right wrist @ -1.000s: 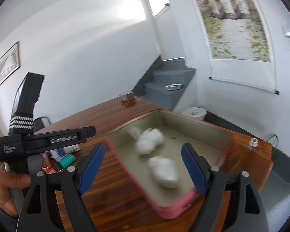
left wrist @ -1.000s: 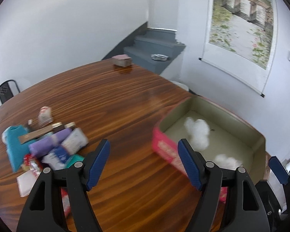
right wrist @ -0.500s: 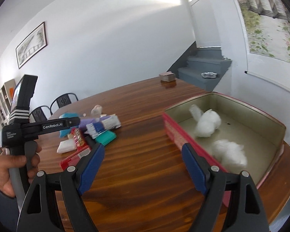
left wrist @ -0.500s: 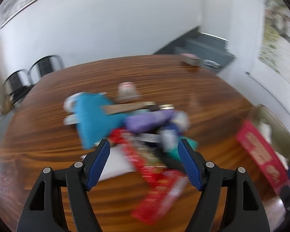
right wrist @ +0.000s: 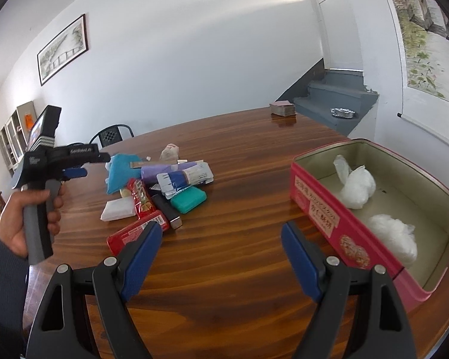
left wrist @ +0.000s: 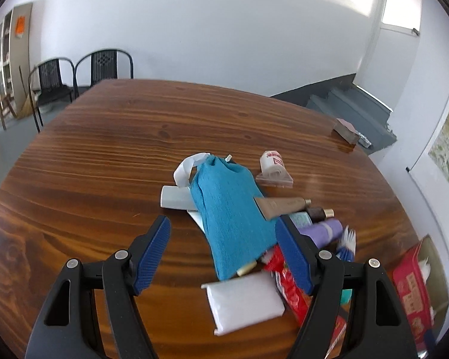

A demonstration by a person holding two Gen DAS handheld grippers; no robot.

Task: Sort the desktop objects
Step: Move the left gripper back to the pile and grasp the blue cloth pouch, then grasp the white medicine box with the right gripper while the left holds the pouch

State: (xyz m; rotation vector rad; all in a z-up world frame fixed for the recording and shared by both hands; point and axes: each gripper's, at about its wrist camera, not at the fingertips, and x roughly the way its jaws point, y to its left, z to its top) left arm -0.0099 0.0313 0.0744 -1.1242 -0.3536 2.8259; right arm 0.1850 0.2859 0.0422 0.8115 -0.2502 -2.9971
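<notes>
Table [left wrist: 110, 161] – reddish-brown, dark grain stripes. Cloth pouch [left wrist: 230, 209] teal-blue, at pile's 11 o'clock. Tube [left wrist: 324, 231] lilac. Wrapped pad [left wrist: 244, 303] plain white. Snack packet [right wrist: 140, 199] red, patterned. Case [right wrist: 188, 199] green. Tin [right wrist: 323, 209] – pink-red outside, dull gold inside. Gripper pads [right wrist: 140, 254] blue, ribbed.

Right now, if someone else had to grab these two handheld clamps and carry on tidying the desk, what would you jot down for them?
Left gripper: jaws open, empty, above the near end of the blue cloth pouch.
Right gripper: jaws open, empty, over bare table between the pile and the red tin.
Things: the pile holds the pouch, a purple tube, a teal case, a white packet, red snack wrappers and more.
Done: two white plastic bundles lie in the tin.
Left: the whole pile is unsorted; the pouch looks the likely next pick.
</notes>
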